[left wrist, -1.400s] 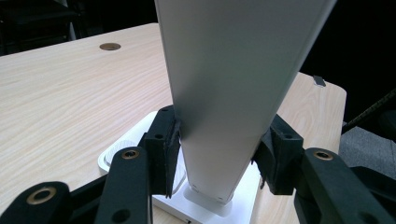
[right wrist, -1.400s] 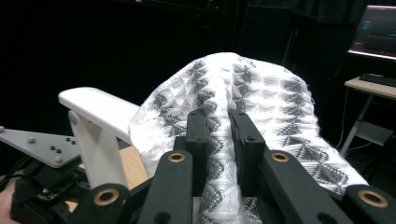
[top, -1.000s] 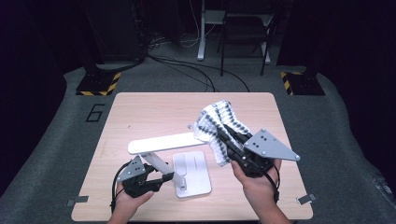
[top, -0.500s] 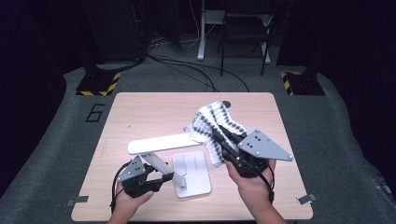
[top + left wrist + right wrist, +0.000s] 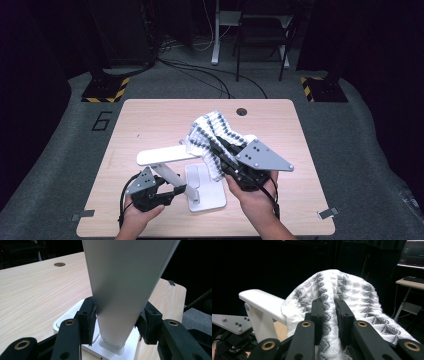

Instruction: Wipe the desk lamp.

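Left claw: clamping the upright post of the white rack, pads pressing both sides, low near the base.
Right claw: pinching a fold of the patterned cloth, jaws nearly closed on it.
Cloth position: draping over the right end of the rack's horizontal arm, sitting mid-table, lifted off the surface.
Surroundings: cable hole lying beyond the cloth; number marking on carpet lying left of table; striped floor plates sitting behind; chair legs and cables crowding the dark back.
Blocking: grey plate covering the right claw from above; cloth masking the arm's right end.
Hard to make out: cloth's lower edge hiding behind the jaws; post top running out of frame in left gripper view.
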